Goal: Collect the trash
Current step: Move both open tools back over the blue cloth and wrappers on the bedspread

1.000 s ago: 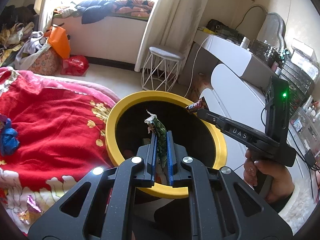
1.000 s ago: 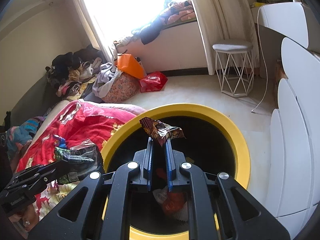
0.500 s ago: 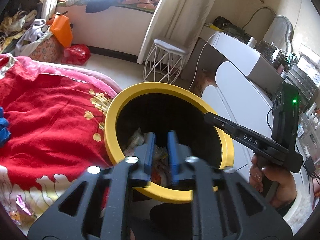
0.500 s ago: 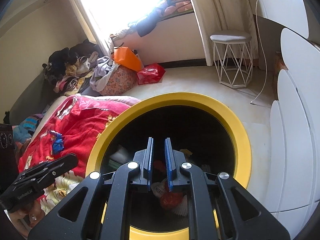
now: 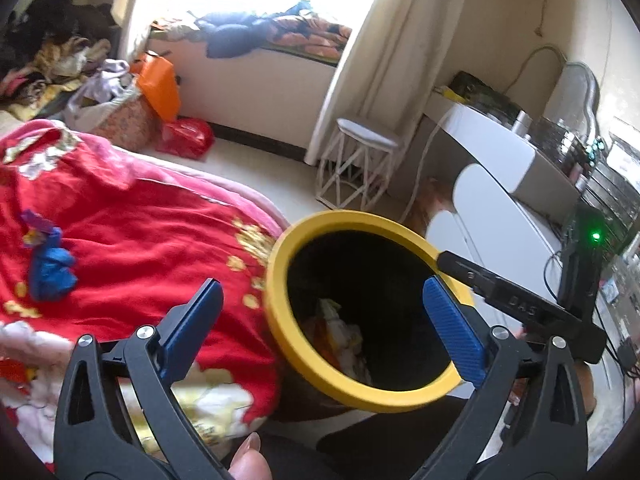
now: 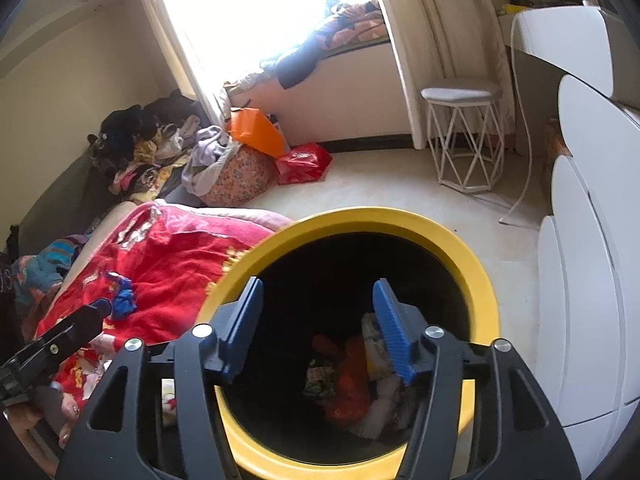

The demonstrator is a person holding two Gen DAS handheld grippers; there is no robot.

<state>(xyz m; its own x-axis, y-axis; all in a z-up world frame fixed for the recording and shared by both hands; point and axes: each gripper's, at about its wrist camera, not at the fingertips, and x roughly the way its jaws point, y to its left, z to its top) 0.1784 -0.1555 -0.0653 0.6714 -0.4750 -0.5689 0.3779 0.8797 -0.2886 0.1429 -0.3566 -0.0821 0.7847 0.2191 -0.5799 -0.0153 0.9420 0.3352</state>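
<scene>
I have both grippers over the trash bin (image 6: 486, 280), a black tub with a thick yellow rim standing on the floor right beside the bed. My left gripper (image 5: 320, 316) has its jaws spreading wide, the blue pads far apart, and nothing sits between them; it hangs near the bin's left rim, partly above the red blanket (image 5: 132, 224). My right gripper (image 6: 318, 320) is also opening, its pads parted about halfway and empty, pointing straight down into the mouth of the bin.

Inside the bin I see the collected trash (image 6: 352, 384) lying at the bottom: a red-orange crumpled piece, a small dark green wrapper to its left, and some pale paper or plastic on the right. In the left wrist view the same heap looks blurred, so I cannot tell single pieces apart there.

A crumpled blue wrapper (image 5: 50, 268) lies on the red blanket, well apart from the bin. Further back on the floor stand a white stool (image 6: 464, 136), an orange bag (image 6: 256, 132) and a red bag (image 6: 302, 162). A white dresser (image 6: 584, 280) lies along the right side of the bin.
</scene>
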